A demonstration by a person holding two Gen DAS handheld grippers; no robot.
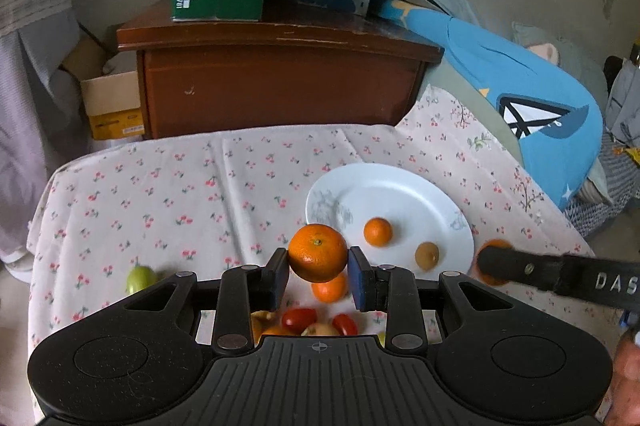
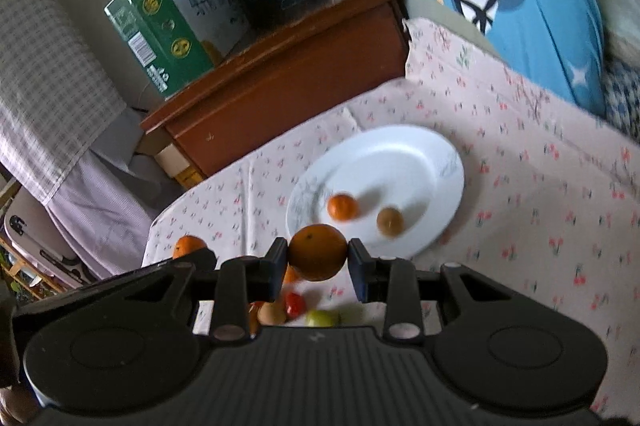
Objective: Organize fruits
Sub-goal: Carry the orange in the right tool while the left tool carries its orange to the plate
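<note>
1. Fruits are partly sorted: a white plate (image 1: 420,194), centre right in the left wrist view, already carries 1 small orange (image 1: 378,232) and 1 brownish round fruit (image 1: 427,255).
2. Left hand-held gripper (image 1: 318,272) is clenched on a mandarin (image 1: 318,253), lifted clear of the floral-cloth worktop (image 1: 180,186), at lower centre of the frame just short of the plate's near rim.
3. Right hand-held gripper (image 2: 318,268) likewise grasps an orange (image 2: 318,257), pads pressed on both sides, lower centre of its own frame, near the plate (image 2: 400,162).
4. Left to do, by my reckoning: both held fruits still need setting down on the plate.
5. Loose on the cloth below the jaws lie another orange (image 1: 329,288), 2 cherry tomatoes (image 1: 299,319), and a green fruit (image 1: 140,278) at lower left.
6. Roughly a third done, I judge; several pieces remain off the plate.
</note>
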